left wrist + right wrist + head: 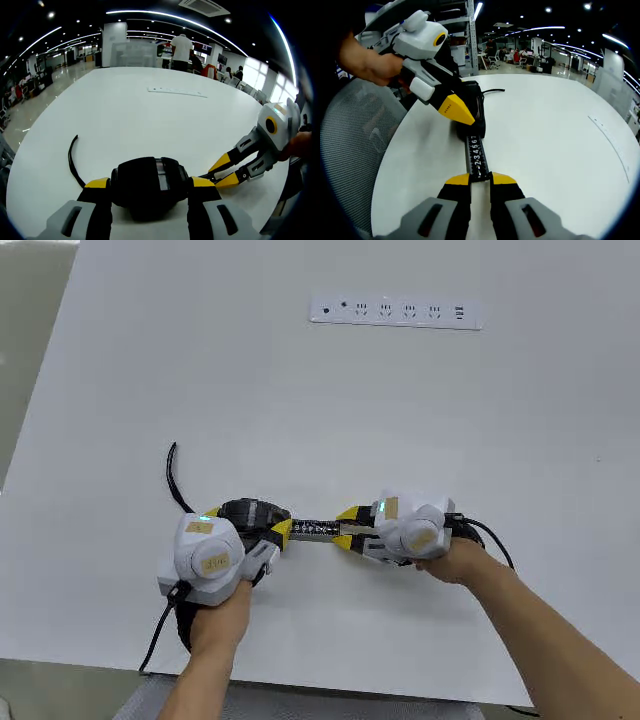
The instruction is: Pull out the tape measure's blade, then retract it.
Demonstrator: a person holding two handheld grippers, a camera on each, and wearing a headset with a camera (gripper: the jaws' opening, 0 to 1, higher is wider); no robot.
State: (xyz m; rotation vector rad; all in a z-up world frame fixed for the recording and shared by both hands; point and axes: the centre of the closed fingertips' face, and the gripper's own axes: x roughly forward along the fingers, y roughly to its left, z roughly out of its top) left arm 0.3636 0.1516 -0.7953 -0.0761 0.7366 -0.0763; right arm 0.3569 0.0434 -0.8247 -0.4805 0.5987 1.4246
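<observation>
1. White bench (450,420); a power strip (395,312) lies at its far side.
2. Left hand-held gripper (150,184) clamps the black tape measure (255,513) from both sides, near the bench's front edge.
3. Right hand-held gripper (480,177), narrowed, pinches the blade (476,152); a short stretch is out.

blade (476,150) tip hidden in right gripper (480,177), distant people (180,50) blurred

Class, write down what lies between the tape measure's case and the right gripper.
The pulled-out blade, numbers showing, spans from the case to the right gripper, clearest in the right gripper view.
</observation>
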